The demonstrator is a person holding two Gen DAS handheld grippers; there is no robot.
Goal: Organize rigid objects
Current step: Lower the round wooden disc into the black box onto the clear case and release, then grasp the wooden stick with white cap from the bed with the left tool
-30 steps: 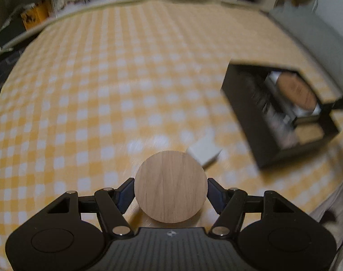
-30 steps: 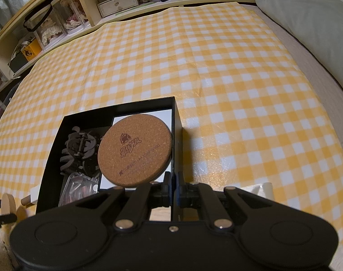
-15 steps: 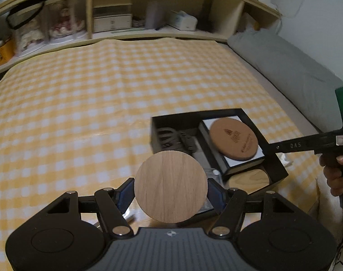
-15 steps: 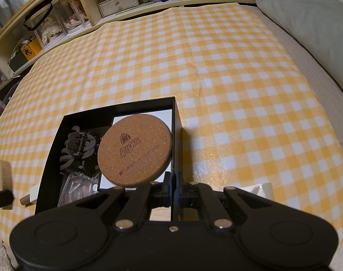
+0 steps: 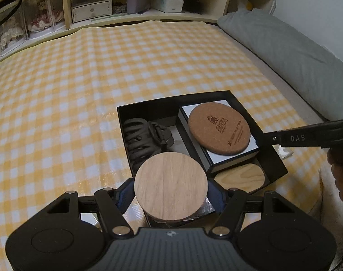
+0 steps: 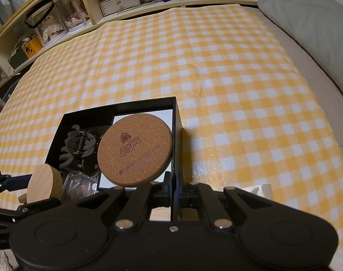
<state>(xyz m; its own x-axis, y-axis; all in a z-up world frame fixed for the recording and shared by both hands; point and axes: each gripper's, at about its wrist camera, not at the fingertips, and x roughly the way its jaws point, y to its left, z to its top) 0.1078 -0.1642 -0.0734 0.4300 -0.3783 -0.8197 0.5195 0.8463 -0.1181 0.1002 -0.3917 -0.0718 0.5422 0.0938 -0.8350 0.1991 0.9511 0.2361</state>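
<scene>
My left gripper [image 5: 171, 188] is shut on a round wooden lid [image 5: 171, 186] and holds it over the near left corner of a black open box [image 5: 149, 106]. The lid also shows in the right wrist view [image 6: 43, 184]. The box holds a black hair claw [image 5: 146, 139], a white box [image 5: 250, 152] with a cork coaster [image 5: 219, 128] on top, a wooden piece [image 5: 241, 178] and a clear plastic case [image 6: 77, 184]. My right gripper [image 6: 174, 184] is shut on the box's right wall [image 6: 177, 135].
The box sits on a yellow checked cloth [image 5: 81, 90] over a bed. A grey pillow [image 5: 284, 45] lies along the right. Shelves [image 5: 92, 6] with small boxes stand behind. A white scrap [image 6: 265, 189] lies right of the box.
My left gripper has carried the wooden lid right, from beside the box to over its near left corner. The right gripper and the box have stayed still.
</scene>
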